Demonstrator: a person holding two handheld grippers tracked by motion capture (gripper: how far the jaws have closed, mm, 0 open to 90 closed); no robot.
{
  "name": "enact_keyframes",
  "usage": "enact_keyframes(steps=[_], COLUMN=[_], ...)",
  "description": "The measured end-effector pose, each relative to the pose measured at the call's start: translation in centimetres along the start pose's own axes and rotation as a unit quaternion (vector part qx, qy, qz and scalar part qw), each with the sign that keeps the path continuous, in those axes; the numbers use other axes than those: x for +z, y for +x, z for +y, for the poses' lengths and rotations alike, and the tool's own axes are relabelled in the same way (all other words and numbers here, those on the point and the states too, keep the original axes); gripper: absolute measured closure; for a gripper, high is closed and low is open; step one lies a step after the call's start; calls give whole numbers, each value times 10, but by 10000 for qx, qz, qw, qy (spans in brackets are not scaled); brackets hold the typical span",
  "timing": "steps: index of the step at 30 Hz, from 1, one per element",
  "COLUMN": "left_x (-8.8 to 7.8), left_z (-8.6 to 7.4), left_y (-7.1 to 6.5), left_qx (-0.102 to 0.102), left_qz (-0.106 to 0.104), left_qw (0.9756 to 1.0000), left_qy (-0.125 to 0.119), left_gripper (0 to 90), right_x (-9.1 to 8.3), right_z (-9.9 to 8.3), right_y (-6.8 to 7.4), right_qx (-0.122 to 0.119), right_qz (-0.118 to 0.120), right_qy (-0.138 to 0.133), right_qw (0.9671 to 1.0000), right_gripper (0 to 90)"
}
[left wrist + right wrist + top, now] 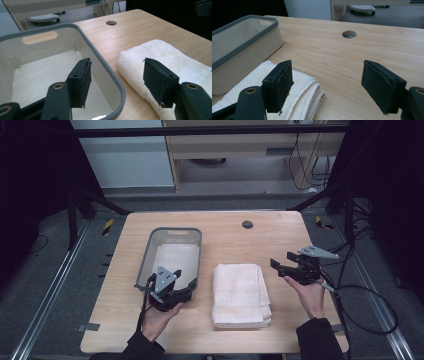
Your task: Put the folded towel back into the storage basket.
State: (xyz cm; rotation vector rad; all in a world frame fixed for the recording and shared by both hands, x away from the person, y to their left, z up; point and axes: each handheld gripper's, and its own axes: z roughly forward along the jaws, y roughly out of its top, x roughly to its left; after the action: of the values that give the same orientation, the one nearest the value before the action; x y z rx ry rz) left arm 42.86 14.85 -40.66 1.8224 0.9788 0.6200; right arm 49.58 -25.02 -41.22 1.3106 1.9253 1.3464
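Jaws on both grippers stand apart, nothing between the pads. Left gripper [184, 278] is held over the near right corner of the grey-rimmed bin [150, 251], in the person's left hand [159, 317]. From the left gripper view its left pad hangs over the inside of the bin [110, 72], its right pad over the near edge of the folded white towel [175, 57]; the bin's rim runs between the two pads. No contact with either thing can be made out.

Right gripper [282, 260] is held above bare desk [280, 227], right of the towel [240, 295], in the person's right hand [310, 297], jaws pointing left toward the towel. From the right gripper view the left pad overlaps the far corner of the towel [302, 100]; the right pad is over plain wood. Bin [242, 55] shows at upper left of that view, just beside the towel.

Towel lies flat at mid-desk, folded to a rectangle, layered edges at its near end, close to the bin's right wall but apart from it. Bin is pale inside with a slot handle in its far wall, nothing visible in it. Round cable hole [247, 224] sits in the desk near its far edge. Cable [370, 315] trails from the right gripper off the desk's right side.
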Motion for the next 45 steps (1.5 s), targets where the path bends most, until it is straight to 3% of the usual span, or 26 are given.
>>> enact_keyframes(steps=[10, 26, 45], left_x=[7, 18, 39], left_z=[-6, -14, -35], left_y=[-13, -34, -57], left_qx=[74, 198, 458], left_qz=[-178, -437, -665], left_qw=[9997, 9982, 9929], left_qy=[117, 360, 872], left_gripper=[385, 400, 401], right_x=[9, 27, 46], right_z=[-4, -15, -30], right_y=[5, 12, 16], right_qx=[-4, -69, -127], right_qz=[144, 311, 406], right_qy=[98, 530, 898], right_qw=[9998, 9981, 9950], right_gripper=[256, 279, 277])
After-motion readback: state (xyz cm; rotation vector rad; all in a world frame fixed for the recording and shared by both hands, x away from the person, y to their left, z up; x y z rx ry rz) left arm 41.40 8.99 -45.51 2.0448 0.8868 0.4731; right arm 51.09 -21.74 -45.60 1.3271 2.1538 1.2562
